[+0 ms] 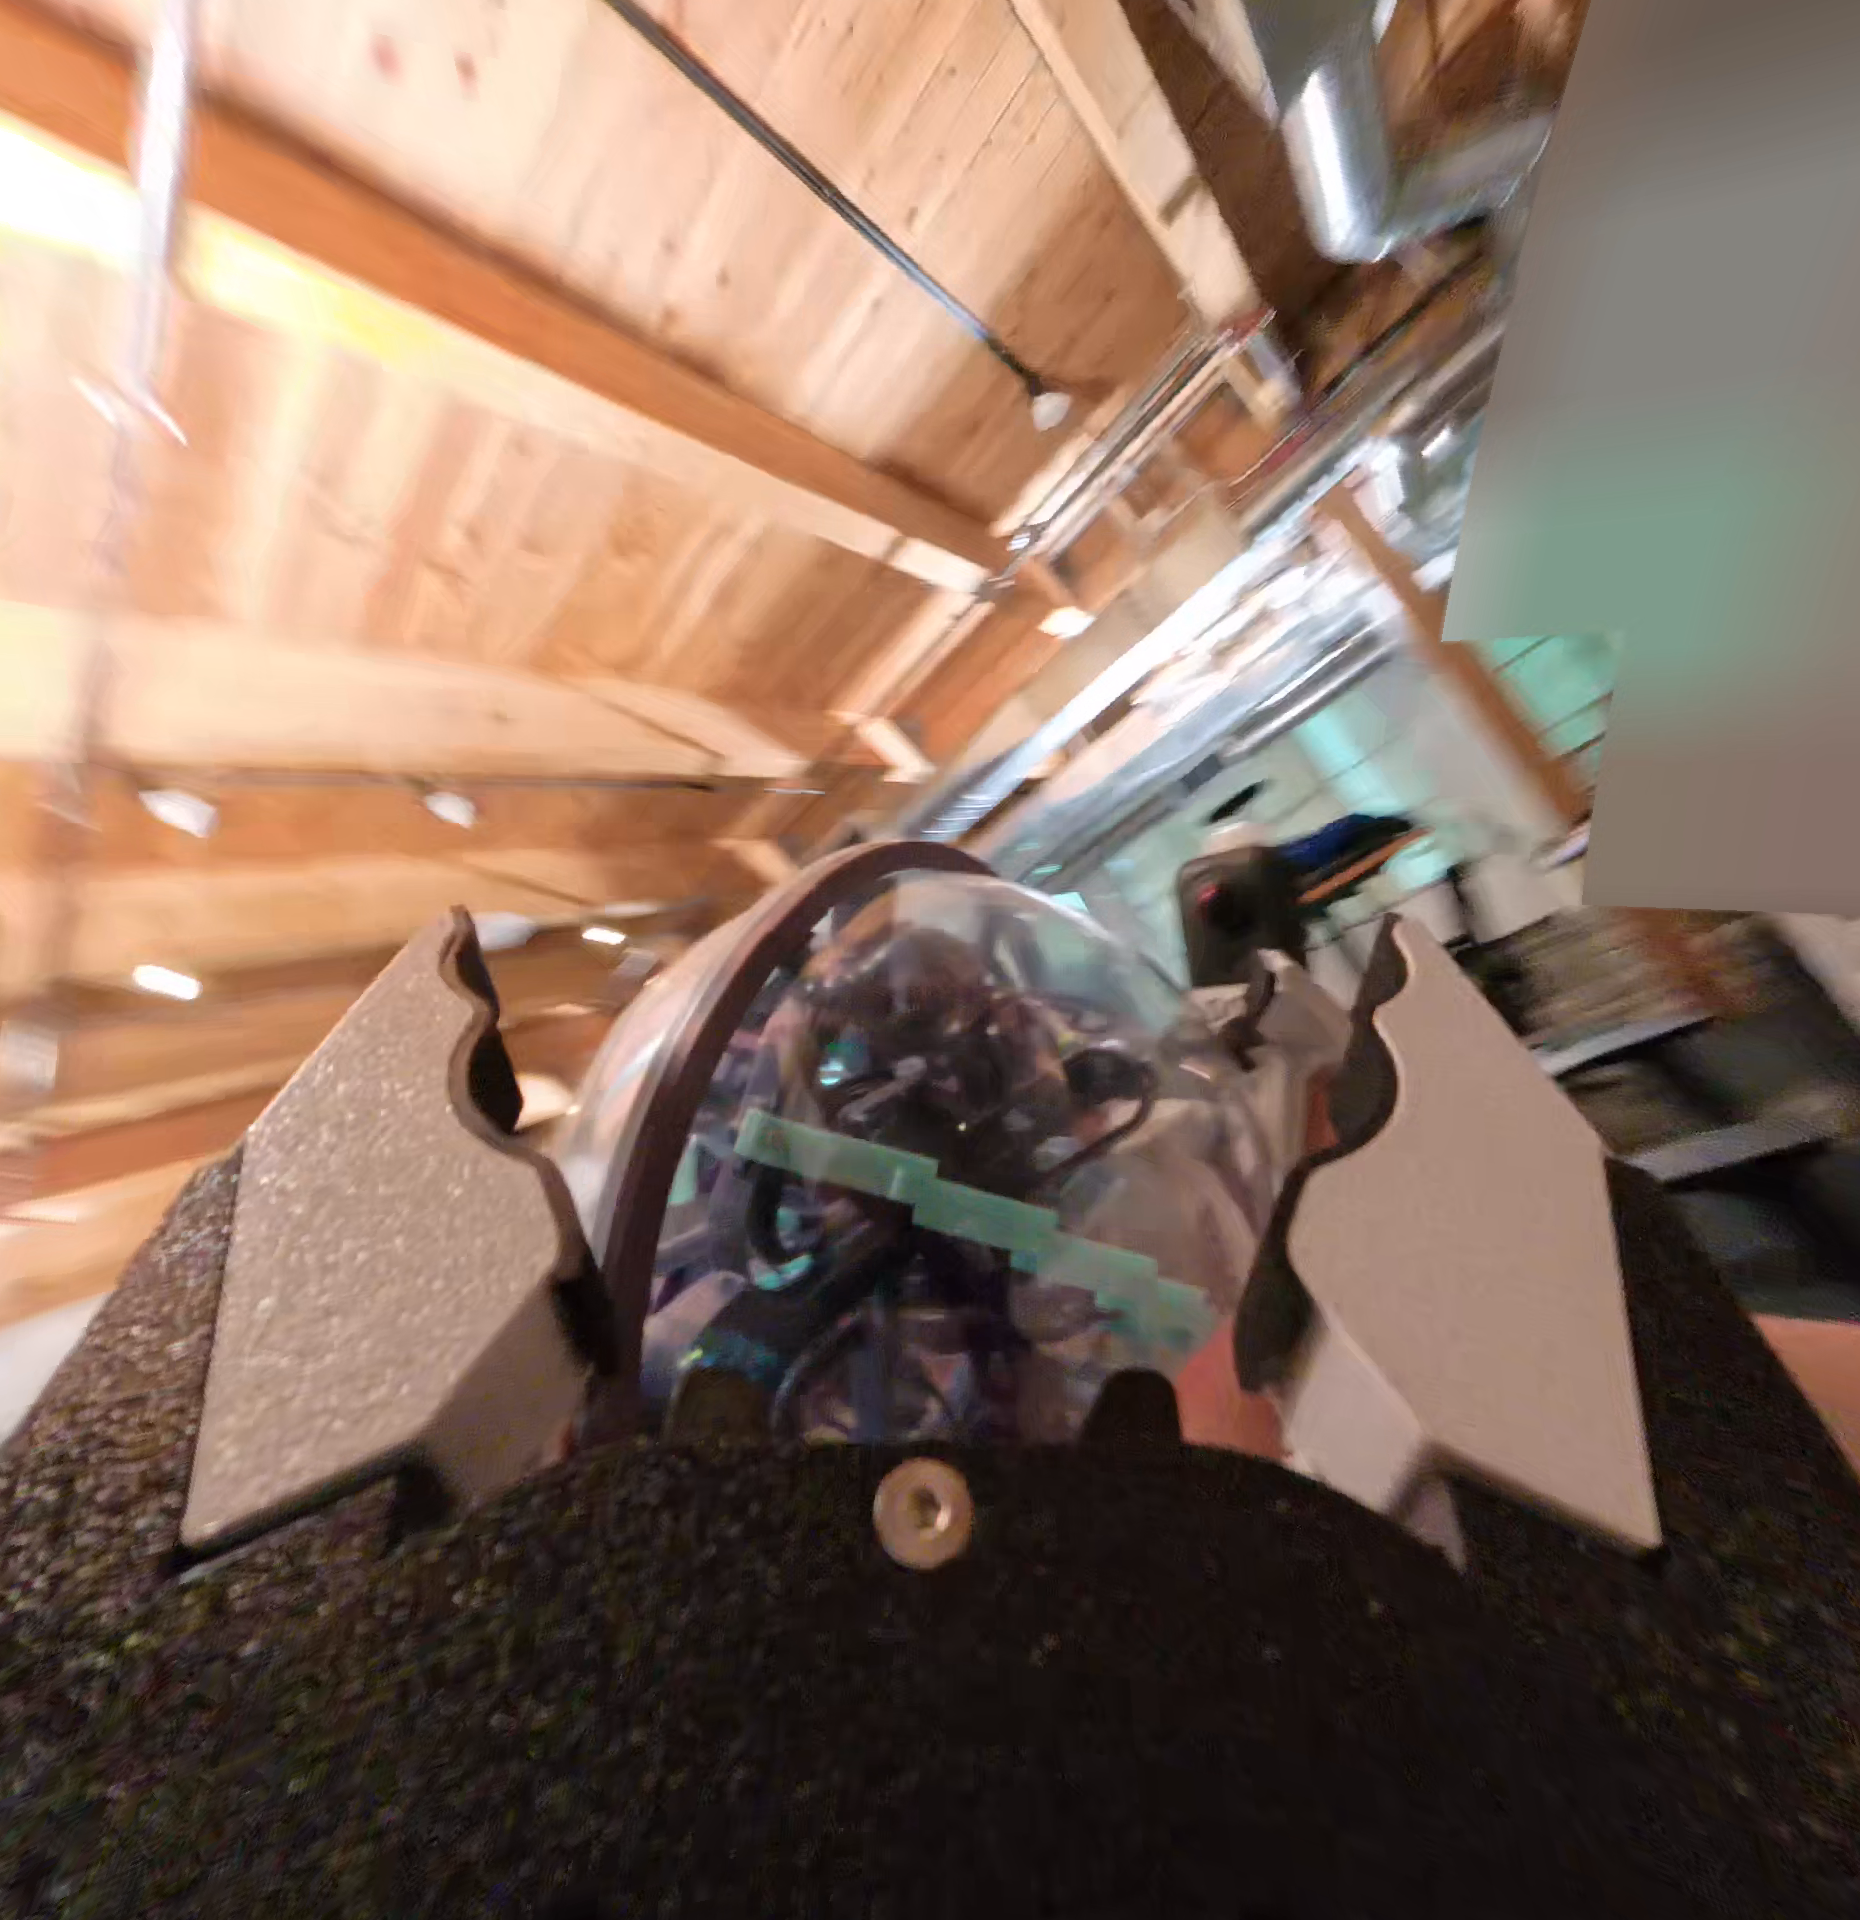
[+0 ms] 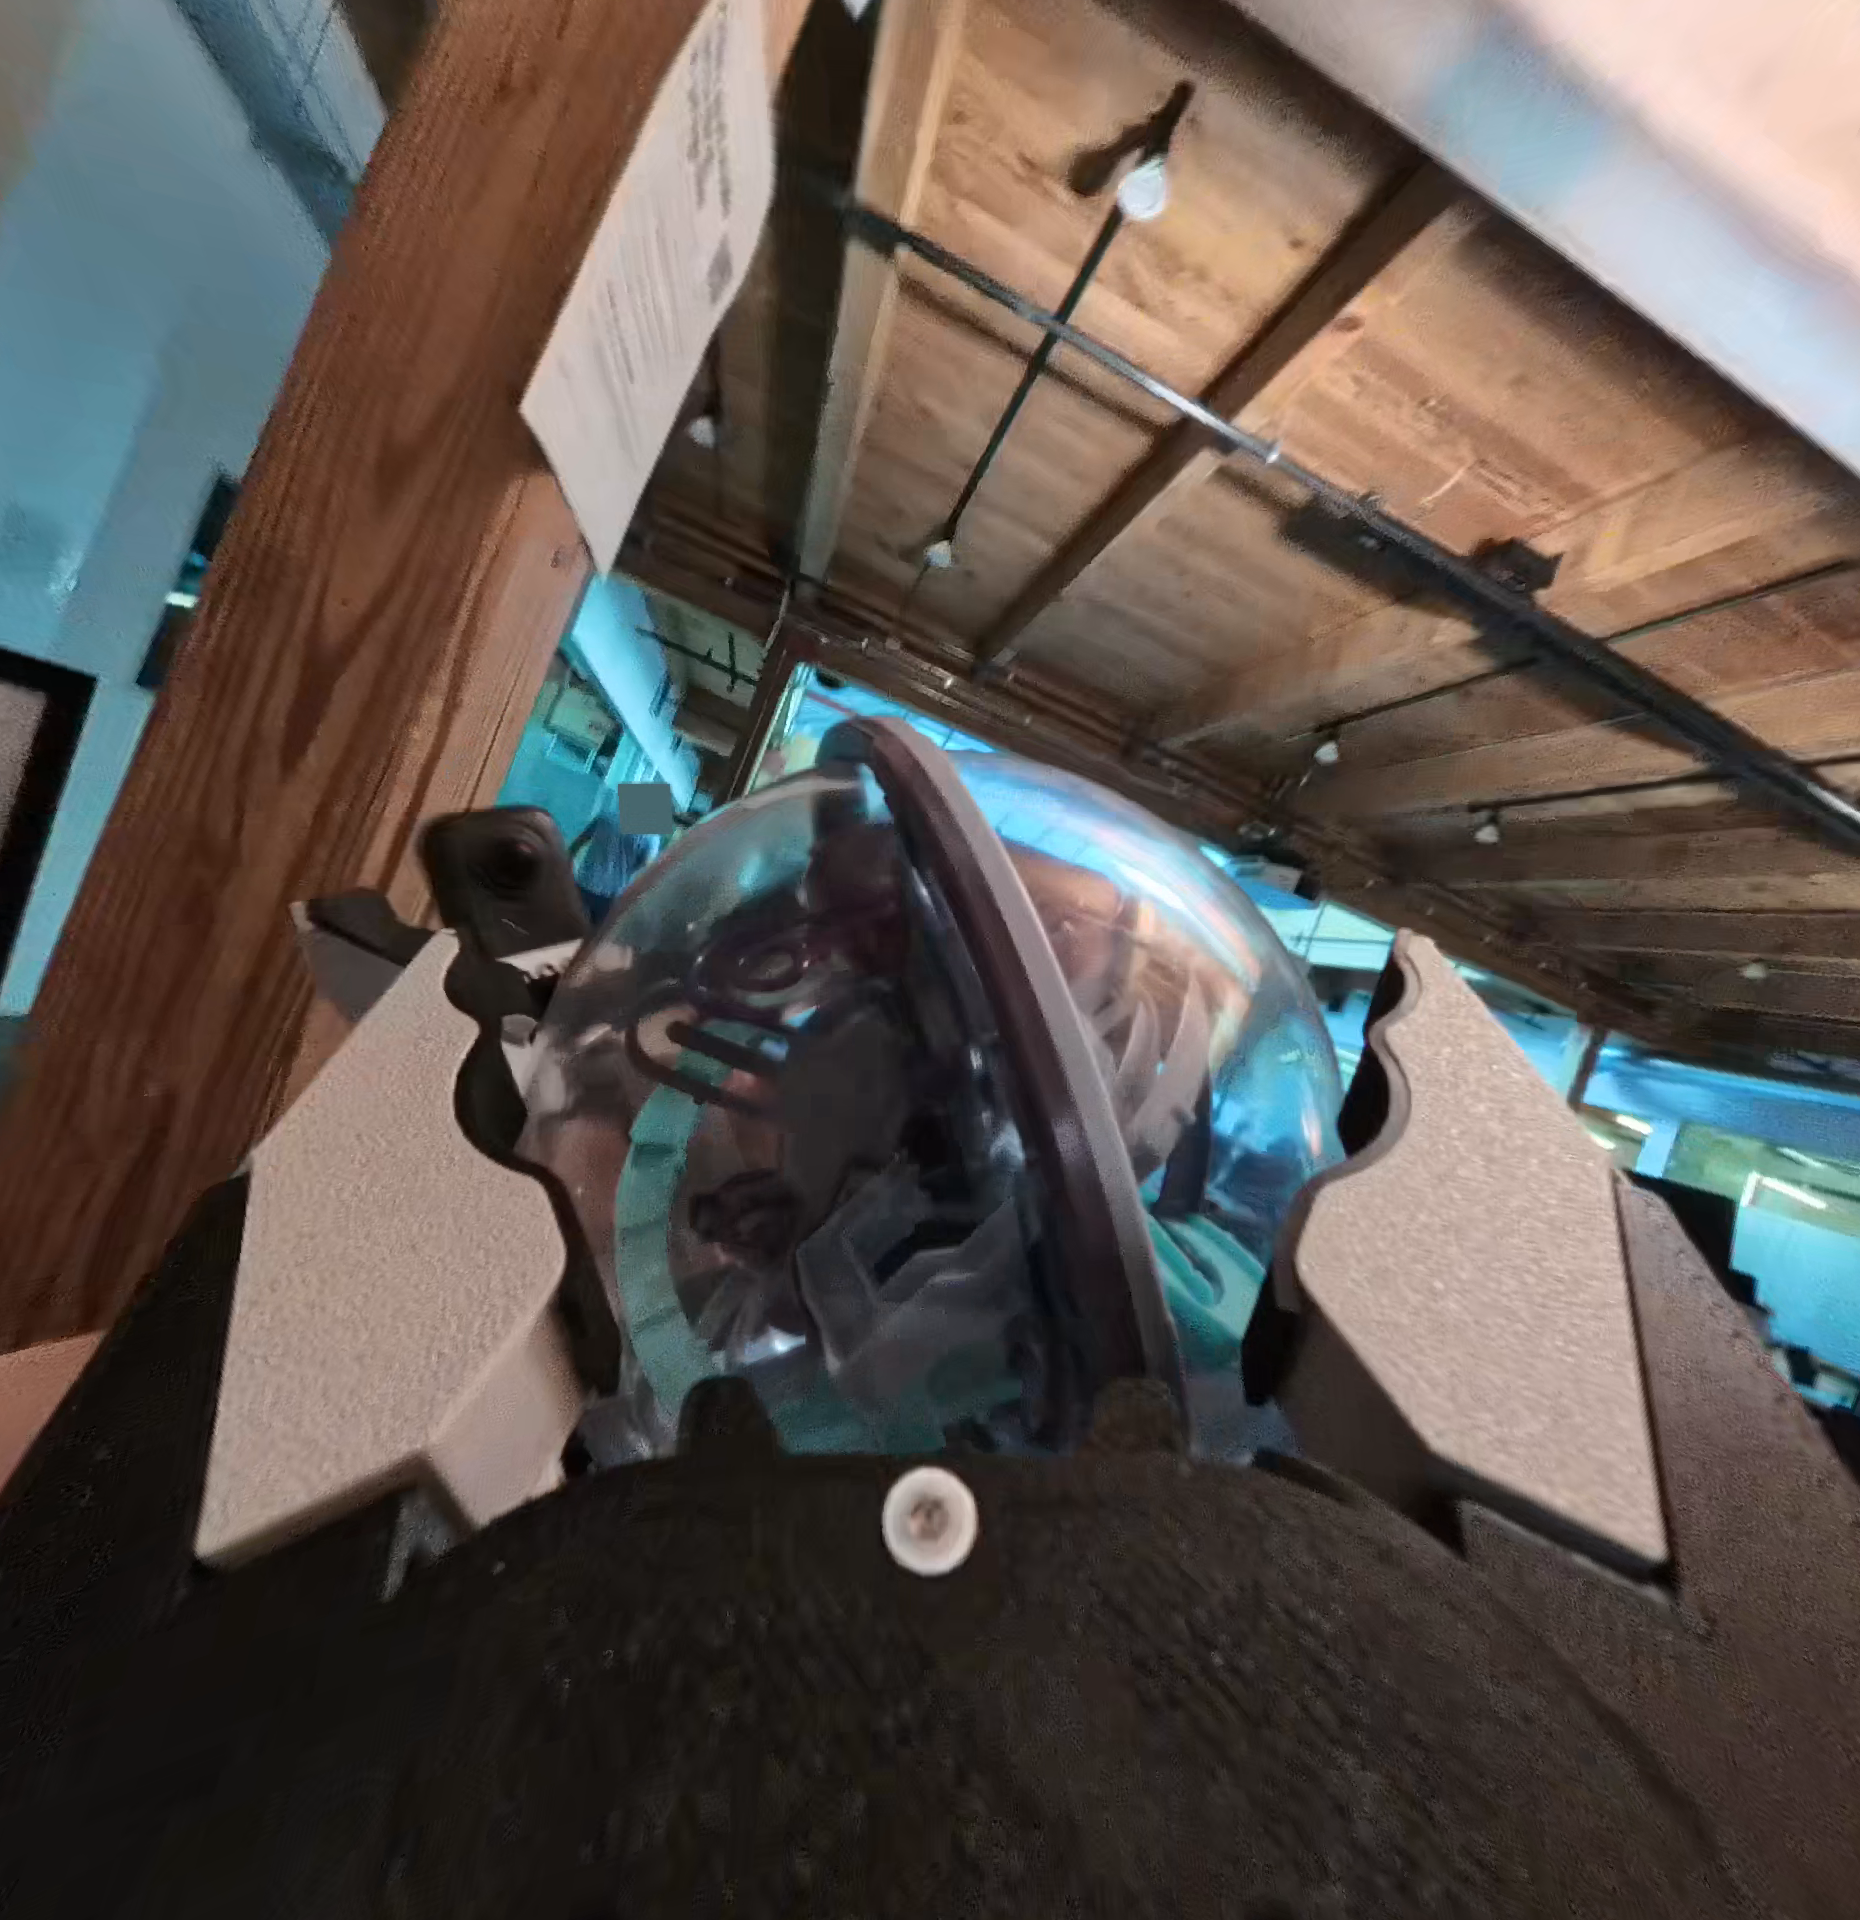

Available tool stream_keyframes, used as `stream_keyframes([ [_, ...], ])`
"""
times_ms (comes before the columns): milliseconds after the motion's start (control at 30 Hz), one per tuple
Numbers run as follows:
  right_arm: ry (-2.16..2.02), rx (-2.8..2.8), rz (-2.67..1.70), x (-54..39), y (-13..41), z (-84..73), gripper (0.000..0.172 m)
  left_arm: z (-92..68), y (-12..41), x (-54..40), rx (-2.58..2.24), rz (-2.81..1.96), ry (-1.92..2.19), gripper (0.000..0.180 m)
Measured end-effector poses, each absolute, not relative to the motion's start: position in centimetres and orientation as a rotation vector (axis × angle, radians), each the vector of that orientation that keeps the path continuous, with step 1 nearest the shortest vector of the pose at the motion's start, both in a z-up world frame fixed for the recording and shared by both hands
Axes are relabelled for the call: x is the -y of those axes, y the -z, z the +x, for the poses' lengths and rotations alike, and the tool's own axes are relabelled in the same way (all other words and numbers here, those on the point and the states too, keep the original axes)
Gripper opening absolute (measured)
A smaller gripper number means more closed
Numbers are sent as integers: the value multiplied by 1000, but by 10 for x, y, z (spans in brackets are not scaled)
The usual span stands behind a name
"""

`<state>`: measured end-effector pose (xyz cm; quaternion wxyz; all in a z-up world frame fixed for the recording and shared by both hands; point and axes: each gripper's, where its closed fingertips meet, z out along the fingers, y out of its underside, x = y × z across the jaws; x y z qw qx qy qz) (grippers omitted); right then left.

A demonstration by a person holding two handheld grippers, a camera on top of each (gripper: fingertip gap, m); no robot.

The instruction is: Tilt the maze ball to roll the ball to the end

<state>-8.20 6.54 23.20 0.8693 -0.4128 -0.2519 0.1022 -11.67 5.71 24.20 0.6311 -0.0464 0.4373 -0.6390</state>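
The maze ball (image 2: 905,1091), a clear, hard, probably light and slippery shell, is held aloft between both grippers. The left gripper (image 1: 926,1039) and right gripper (image 2: 926,1039) are spread wide, pinching its sides; the dark seam band (image 2: 1019,1039) is best avoided.

Both wrist views tilt up, close, probably opposed, sharing the maze ball (image 1: 905,1143).

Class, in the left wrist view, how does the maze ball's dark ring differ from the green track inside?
The dark ring is brownish black; the green track is pale mint. The ring arcs around the clear shell's outside; the track is a straight, stepped strip inside. Both belong to the maze ball.
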Motion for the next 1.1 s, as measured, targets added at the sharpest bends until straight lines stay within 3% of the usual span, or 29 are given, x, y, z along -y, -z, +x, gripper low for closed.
stream_keyframes([
  [133, -65, 600, -785, -50, -220, -102, 158, -131, -219, -45, -985, 43, 1356, 155],
  [767, -255, 608, -749, -44, -212, -97, 152, -126, -211, -51, -1046, -44, 1317, 157],
  [1100, -424, 779, -724, -2, -114, -104, 143, -131, -148, -73, -1052, -81, 1673, 154],
])
